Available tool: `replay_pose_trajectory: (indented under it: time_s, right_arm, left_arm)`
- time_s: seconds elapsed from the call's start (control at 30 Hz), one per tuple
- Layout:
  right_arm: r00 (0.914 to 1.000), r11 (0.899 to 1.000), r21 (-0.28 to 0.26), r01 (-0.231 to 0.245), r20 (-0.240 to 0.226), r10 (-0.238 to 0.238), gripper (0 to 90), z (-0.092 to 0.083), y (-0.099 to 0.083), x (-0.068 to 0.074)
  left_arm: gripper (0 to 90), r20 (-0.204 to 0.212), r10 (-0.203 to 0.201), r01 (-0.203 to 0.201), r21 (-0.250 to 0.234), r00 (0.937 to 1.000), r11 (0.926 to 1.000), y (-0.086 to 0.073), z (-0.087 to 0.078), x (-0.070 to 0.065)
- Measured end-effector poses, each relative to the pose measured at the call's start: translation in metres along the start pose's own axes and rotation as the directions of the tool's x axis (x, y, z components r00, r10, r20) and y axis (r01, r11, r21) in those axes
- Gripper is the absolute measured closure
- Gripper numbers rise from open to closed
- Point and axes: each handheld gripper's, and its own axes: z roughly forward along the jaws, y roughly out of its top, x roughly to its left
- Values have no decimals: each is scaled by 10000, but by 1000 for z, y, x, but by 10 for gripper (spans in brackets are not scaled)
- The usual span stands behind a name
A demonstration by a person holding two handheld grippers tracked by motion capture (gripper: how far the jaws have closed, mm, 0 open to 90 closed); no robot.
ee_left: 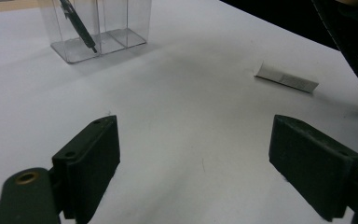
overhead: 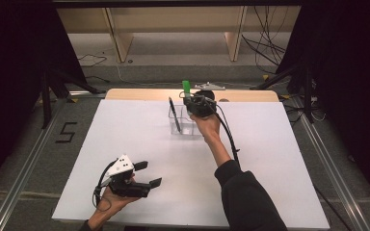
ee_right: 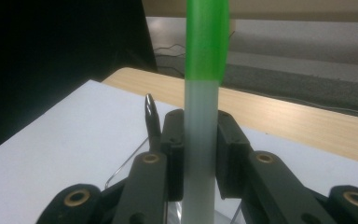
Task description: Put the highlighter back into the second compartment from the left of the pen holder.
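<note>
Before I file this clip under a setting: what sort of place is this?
Probably a lab recording station, not a home or office: black curtains flank a white table, loose cables trail over the floor, and a taped number 5 marks the spot.

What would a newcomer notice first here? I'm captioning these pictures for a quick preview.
The green-capped marker stands out: it is upright, clamped in the right hand-held gripper above the clear plastic holder at the white board's far middle. A black pen leans inside that holder. Near the front edge, the left hand-held gripper waits with jaws wide apart.
</note>
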Motion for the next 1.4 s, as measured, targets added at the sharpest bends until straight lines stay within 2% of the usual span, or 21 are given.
replay_pose_trajectory:
  time_s: [0.33, 1.1, 1.13, 1.2, 1.23, 1.3, 1.4]
  right_arm:
    - [9997, 9999, 32, -155, 177, 154, 767, 11, -3, 0]
    - [9986, 9992, 408, -12, 523, -9, 763, 26, -15, 3]
    - [9985, 9991, 425, 27, 553, -50, 744, 26, -15, 3]
    - [9982, 9991, 423, -91, 601, 66, 583, 25, -14, 2]
    - [9980, 9987, 444, -252, 593, 225, 538, 24, -12, 1]
    - [9983, 9986, 373, -372, 456, 354, 472, 19, -9, -1]
    - [9986, 9983, 522, -271, 470, 246, 397, 10, -5, -5]
  left_arm:
    - [162, 58, 36, -36, 34, 10000, 10000, 0, 1, -1]
    - [163, 98, 56, -57, 59, 9999, 10000, 0, 1, -1]
    - [162, 98, 47, -47, 67, 9999, 10000, 0, 1, -1]
    - [162, 80, 48, -48, 79, 10000, 10000, 0, 1, -1]
    - [162, 90, 18, -19, 57, 10000, 10000, 0, 1, -1]
    - [162, 91, 26, -27, 66, 10000, 10000, 0, 1, -1]
    - [162, 87, 67, -68, 75, 9999, 9999, 0, 1, -1]
